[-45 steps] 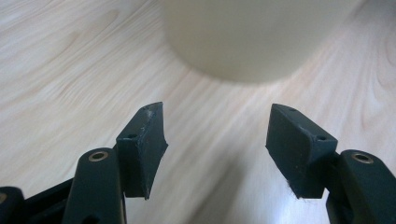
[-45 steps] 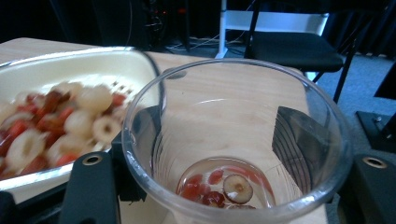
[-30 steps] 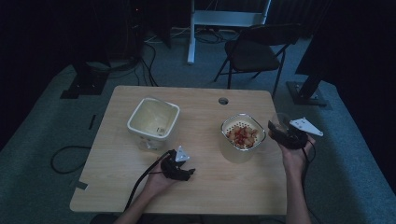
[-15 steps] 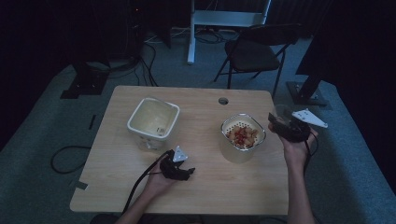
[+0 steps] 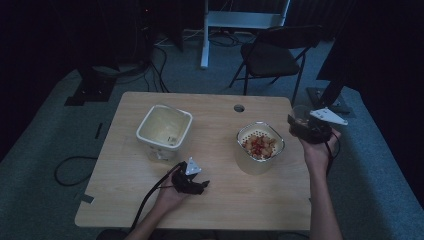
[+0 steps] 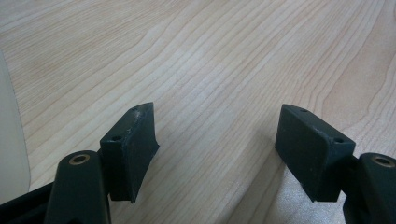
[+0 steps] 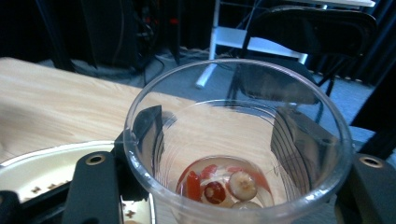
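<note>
My right gripper (image 5: 299, 123) is shut on a clear plastic cup (image 5: 301, 115), held in the air off the table's right edge. In the right gripper view the cup (image 7: 233, 135) is upright between the jaws, with a few red and pale food pieces (image 7: 219, 186) at its bottom. A white bowl (image 5: 239, 136) holding a strainer of similar pieces stands on the table just left of that hand. My left gripper (image 5: 203, 186) rests low over the wooden table (image 5: 220, 215) near its front. Its jaws have just been opening, and its pads (image 6: 135, 140) have only bare wood between them.
An empty cream square container (image 5: 145, 122) stands at the table's back left; its edge (image 6: 9, 140) lies left of the left gripper. A cable hole (image 5: 239, 108) is near the far edge. A folding chair (image 5: 275, 55) and a white stand are behind the table.
My right gripper has risen with the cup and drifted slightly right, away from the bowl. The left hand has kept its place on the table.
</note>
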The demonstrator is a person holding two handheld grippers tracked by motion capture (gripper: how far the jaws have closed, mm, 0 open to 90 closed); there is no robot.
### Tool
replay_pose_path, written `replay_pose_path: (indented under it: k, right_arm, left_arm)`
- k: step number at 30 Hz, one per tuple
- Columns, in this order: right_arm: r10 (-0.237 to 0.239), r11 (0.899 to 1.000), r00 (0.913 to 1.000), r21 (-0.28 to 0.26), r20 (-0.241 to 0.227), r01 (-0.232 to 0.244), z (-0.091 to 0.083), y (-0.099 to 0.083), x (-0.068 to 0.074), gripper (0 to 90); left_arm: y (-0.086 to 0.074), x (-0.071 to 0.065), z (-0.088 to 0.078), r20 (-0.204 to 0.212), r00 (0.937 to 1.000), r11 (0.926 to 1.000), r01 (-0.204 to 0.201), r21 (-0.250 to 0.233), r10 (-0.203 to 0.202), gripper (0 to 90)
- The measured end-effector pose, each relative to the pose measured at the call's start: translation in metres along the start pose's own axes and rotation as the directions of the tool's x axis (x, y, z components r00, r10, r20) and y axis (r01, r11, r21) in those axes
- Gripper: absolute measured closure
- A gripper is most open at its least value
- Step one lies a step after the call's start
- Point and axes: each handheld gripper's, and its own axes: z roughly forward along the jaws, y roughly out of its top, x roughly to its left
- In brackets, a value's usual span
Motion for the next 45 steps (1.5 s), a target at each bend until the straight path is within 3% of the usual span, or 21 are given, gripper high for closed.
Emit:
replay_pose_path:
  k: [2,3,8,12,15,21,22,23,26,33,36,43,44,45]
  right_arm:
    - [-0.019,1.0,0.9998,0.013,0.006,0.019,0.001,0.001,0.001,34.3]
    - [-0.061,0.997,0.998,0.037,0.014,0.061,0.002,0.002,0.003,34.0]
    - [-0.109,0.993,0.9939,0.057,0.016,0.108,0.0,0.003,0.008,34.0]
    - [-0.158,0.985,0.9871,0.07,0.024,0.156,-0.002,0.005,0.015,34.0]
    - [-0.214,0.974,0.9762,0.089,0.036,0.21,-0.003,0.005,0.023,34.0]
    - [-0.34,0.934,0.9392,0.129,0.045,0.333,-0.003,0.005,0.035,34.0]
    - [-0.373,0.92,0.9265,0.143,0.046,0.364,-0.003,0.006,0.039,34.0]
    - [-0.373,0.92,0.9265,0.143,0.046,0.364,-0.003,0.006,0.039,34.0]
    - [-0.416,0.9,0.908,0.161,0.047,0.404,-0.001,0.007,0.042,33.9]
    - [-0.462,0.876,0.886,0.179,0.041,0.448,0.0,0.01,0.046,33.9]
    - [-0.488,0.861,0.872,0.189,0.044,0.472,0.001,0.01,0.048,33.7]
    - [-0.579,0.799,0.8144,0.23,0.044,0.555,0.004,0.01,0.057,33.5]
    - [-0.579,0.799,0.8144,0.23,0.044,0.555,0.004,0.01,0.057,33.5]
    - [-0.594,0.788,0.8037,0.237,0.043,0.569,0.005,0.01,0.058,33.5]
  left_arm:
    - [0.0,0.0,0.0,0.0,1.0,1.0,0.0,0.0,0.0,29.9]
    - [0.0,0.0,0.0,0.0,1.0,1.0,0.0,0.0,0.0,30.0]
    - [0.0,0.0,0.0,-0.001,1.0,1.0,0.003,-0.002,-0.003,29.9]
    - [0.0,0.0,0.0,-0.003,1.0,1.0,0.005,-0.002,-0.005,29.9]
    - [0.0,-0.001,0.0,-0.003,1.0,1.0,0.005,-0.002,-0.005,30.0]
    - [0.0,-0.001,0.0,-0.003,1.0,1.0,0.005,-0.001,-0.005,30.0]
    - [0.0,-0.001,0.0,-0.003,1.0,1.0,0.005,-0.001,-0.005,29.9]
    - [0.0,-0.001,0.0,-0.003,1.0,1.0,0.005,-0.002,-0.005,29.9]
    - [0.0,0.0,0.0,-0.003,1.0,1.0,0.005,-0.002,-0.005,29.9]
    - [0.0,-0.001,0.0,-0.002,1.0,1.0,0.004,-0.002,-0.004,29.9]
    - [0.0,-0.001,0.0,-0.002,1.0,1.0,0.003,-0.002,-0.003,29.9]
    - [0.0,-0.001,0.0,-0.001,1.0,1.0,0.001,-0.002,-0.001,29.9]
    - [0.0,-0.001,0.0,-0.001,1.0,1.0,0.001,-0.002,-0.001,29.9]
    - [0.0,-0.001,0.0,-0.001,1.0,1.0,0.001,-0.002,-0.001,29.9]
